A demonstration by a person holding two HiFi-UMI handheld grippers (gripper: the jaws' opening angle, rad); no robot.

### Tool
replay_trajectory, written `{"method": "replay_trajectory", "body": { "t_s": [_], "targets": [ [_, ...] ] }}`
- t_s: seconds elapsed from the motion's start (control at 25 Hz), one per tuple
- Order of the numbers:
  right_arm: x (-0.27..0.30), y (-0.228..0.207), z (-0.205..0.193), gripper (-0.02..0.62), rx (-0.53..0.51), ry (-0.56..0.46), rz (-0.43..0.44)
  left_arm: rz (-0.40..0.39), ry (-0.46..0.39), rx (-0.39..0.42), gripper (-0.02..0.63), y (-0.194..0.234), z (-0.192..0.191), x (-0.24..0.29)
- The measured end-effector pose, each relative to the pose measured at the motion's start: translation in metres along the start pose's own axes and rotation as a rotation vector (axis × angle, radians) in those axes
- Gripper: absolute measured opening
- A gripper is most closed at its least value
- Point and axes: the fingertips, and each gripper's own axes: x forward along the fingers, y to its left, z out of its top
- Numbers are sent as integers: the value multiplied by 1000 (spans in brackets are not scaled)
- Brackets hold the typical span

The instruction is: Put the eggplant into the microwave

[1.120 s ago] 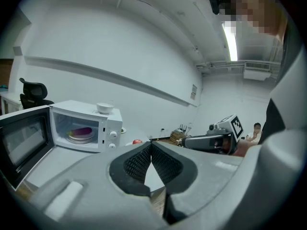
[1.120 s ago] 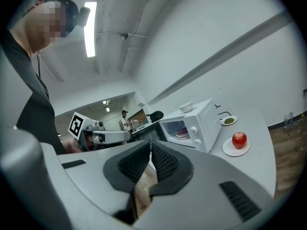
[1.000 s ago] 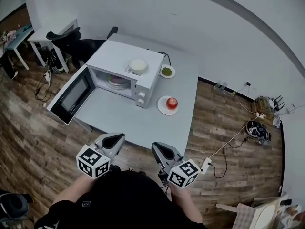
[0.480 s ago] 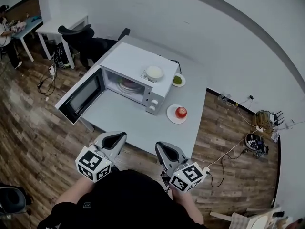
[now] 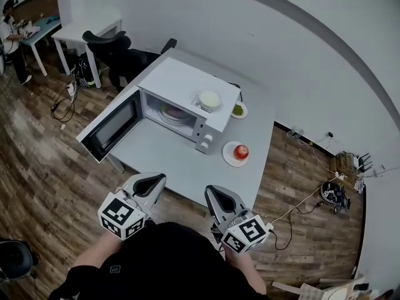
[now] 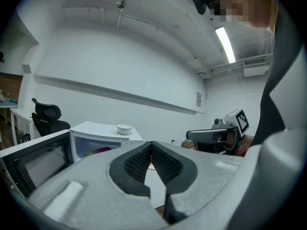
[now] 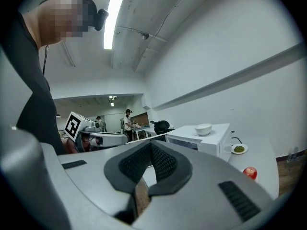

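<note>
Head view looks down on a white microwave [image 5: 187, 83] standing on a grey table [image 5: 164, 164], its door [image 5: 111, 127] swung wide open away from the knob side. Inside the cavity sits a plate [image 5: 175, 114]. In the left gripper view the eggplant [image 6: 98, 150] shows as a purple shape in that same cavity, though its outline is too small to trace. A white bowl [image 5: 210, 99] rests on top of the microwave, above the knobs. Just beside the knob side stands a small dish [image 5: 238, 110] of something green. Nearer the person than the dish, off the microwave's front corner, a red apple [image 5: 241, 151] lies on a white plate [image 5: 230, 158]. Both tools hang well clear of the microwave, past the table's near edge, side by side and pointing towards it. The left hand-held gripper [image 5: 150, 179] is closed, its ribbed pads meeting with nothing between them, as its own view shows. The right hand-held gripper [image 5: 215, 192] is likewise closed and empty, pads pressed together in the right gripper view. Beyond the microwave a black chair [image 5: 109, 45] stands on the wooden floor [image 5: 44, 167], and farther off a person [image 5: 11, 24] stands at another table.
</note>
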Motion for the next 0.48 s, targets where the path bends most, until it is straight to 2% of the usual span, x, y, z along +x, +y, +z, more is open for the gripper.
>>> {"method": "replay_trajectory", "body": {
  "t_s": [0.48],
  "targets": [
    [-6,-5,-6,14,10,0,-7,-24,19,9,9,-8,-2,6]
  ]
}}
